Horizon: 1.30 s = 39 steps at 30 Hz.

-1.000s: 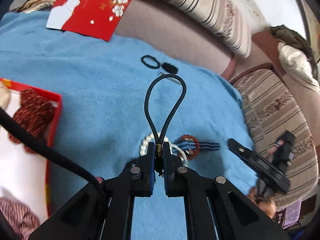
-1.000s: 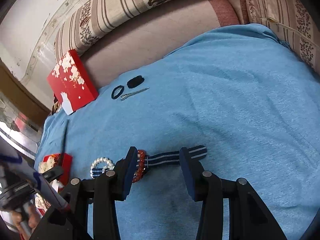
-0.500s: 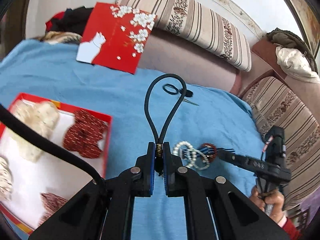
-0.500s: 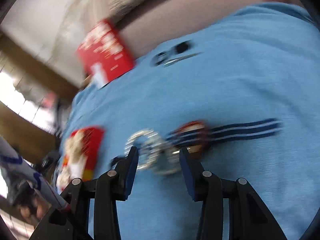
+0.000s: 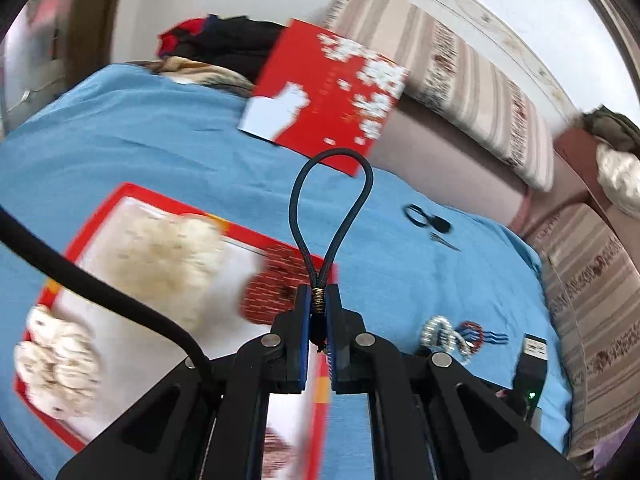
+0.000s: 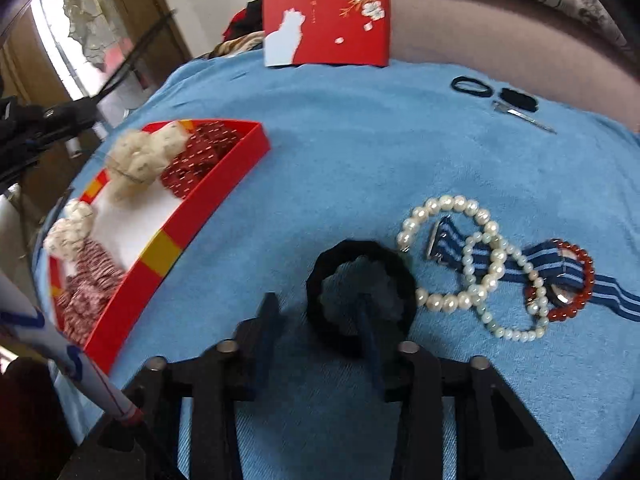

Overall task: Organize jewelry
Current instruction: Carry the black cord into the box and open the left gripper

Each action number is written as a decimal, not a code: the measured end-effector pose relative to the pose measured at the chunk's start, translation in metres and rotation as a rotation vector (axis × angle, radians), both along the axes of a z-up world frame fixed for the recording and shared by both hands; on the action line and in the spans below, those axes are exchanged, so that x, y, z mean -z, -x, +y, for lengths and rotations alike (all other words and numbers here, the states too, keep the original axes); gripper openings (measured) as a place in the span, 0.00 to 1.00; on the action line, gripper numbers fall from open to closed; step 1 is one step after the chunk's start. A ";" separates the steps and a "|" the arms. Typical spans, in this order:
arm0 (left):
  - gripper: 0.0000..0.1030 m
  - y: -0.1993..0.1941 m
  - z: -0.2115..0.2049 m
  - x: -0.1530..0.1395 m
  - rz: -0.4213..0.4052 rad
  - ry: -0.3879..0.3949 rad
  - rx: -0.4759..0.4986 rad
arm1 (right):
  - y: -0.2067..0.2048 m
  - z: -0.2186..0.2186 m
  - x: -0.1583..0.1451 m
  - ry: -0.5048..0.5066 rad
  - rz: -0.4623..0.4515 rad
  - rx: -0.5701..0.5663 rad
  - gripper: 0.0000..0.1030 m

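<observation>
My left gripper (image 5: 318, 312) is shut on the gold-bound end of a black cord loop (image 5: 300, 200), which stands up from the jaws. It hangs above the right rim of the red tray (image 5: 168, 204). My right gripper (image 6: 316, 304) points down at a black fabric ring (image 6: 360, 248) lying on the blue towel (image 6: 360, 140). Its jaws are closing, one finger outside the ring's left side and the other inside the ring, with no pad pressing on it. To the ring's right lie a pearl bracelet (image 6: 448, 248), a blue striped strap (image 6: 520, 270) and a red bead bracelet (image 6: 576, 280).
The red tray (image 6: 200, 208) holds cream and red scrunchies (image 6: 136, 160). A red lid with white blossoms (image 6: 328, 12) leans on the sofa back. A thin black hair tie (image 6: 470, 86), a black clip (image 6: 518, 98) and a metal pin (image 6: 524, 116) lie at the towel's far edge.
My left gripper has carried the cord loop leftwards, over the tray's edge. My right gripper has swung left from the strap and beads to the black ring, and its jaws have narrowed.
</observation>
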<state>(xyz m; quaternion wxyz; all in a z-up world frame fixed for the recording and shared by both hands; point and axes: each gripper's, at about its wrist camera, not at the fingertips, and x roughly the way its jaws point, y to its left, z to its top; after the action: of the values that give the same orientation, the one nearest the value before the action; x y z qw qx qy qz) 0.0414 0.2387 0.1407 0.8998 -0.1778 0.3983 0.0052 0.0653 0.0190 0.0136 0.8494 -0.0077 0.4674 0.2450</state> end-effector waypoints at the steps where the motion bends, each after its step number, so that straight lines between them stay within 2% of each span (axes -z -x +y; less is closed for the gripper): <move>1: 0.07 0.003 0.009 -0.001 0.000 -0.012 -0.022 | -0.002 -0.001 0.000 -0.006 0.011 0.019 0.19; 2: 0.07 0.006 0.017 -0.002 0.000 -0.017 -0.040 | -0.006 -0.002 -0.001 -0.017 0.027 0.034 0.13; 5: 0.07 0.013 0.050 -0.001 0.011 0.000 -0.107 | -0.011 -0.007 -0.008 -0.046 0.054 0.088 0.08; 9: 0.07 0.015 0.088 -0.001 0.022 0.003 -0.180 | -0.008 -0.005 -0.035 -0.094 0.049 0.110 0.07; 15: 0.07 -0.003 0.132 0.006 0.042 0.019 -0.260 | 0.006 0.037 -0.082 -0.154 0.019 0.012 0.07; 18: 0.07 -0.012 0.143 0.019 0.108 -0.012 -0.283 | 0.015 0.078 -0.092 -0.164 0.022 -0.080 0.07; 20: 0.07 -0.017 0.141 0.032 0.194 -0.072 -0.295 | 0.018 0.103 -0.092 -0.154 0.027 -0.126 0.07; 24: 0.07 -0.018 0.139 0.046 0.277 -0.107 -0.270 | 0.019 0.150 -0.077 -0.125 0.056 -0.181 0.07; 27: 0.07 -0.011 0.141 0.053 0.319 -0.129 -0.270 | 0.015 0.178 -0.061 -0.095 0.080 -0.202 0.07; 33: 0.07 0.000 0.149 0.057 0.334 -0.093 -0.278 | 0.006 0.207 -0.036 -0.036 0.112 -0.195 0.08; 34: 0.08 0.002 0.150 0.055 0.322 -0.084 -0.279 | 0.005 0.208 -0.034 -0.031 0.116 -0.194 0.08; 36: 0.18 0.006 0.153 0.049 0.289 -0.053 -0.277 | 0.002 0.208 -0.032 -0.028 0.123 -0.184 0.08; 37: 0.31 0.008 0.154 0.046 0.271 -0.036 -0.274 | 0.001 0.207 -0.032 -0.031 0.123 -0.177 0.10; 38: 0.41 0.013 0.156 0.041 0.233 0.001 -0.271 | 0.001 0.206 -0.034 -0.036 0.125 -0.174 0.16; 39: 0.43 0.015 0.156 0.038 0.210 0.024 -0.269 | 0.002 0.203 -0.036 -0.046 0.127 -0.173 0.27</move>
<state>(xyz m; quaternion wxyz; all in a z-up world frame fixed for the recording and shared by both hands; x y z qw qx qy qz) 0.0263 0.3950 0.1028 0.8423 -0.2388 0.4627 0.1391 0.0635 0.2222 0.0498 0.7936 -0.0126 0.5123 0.3280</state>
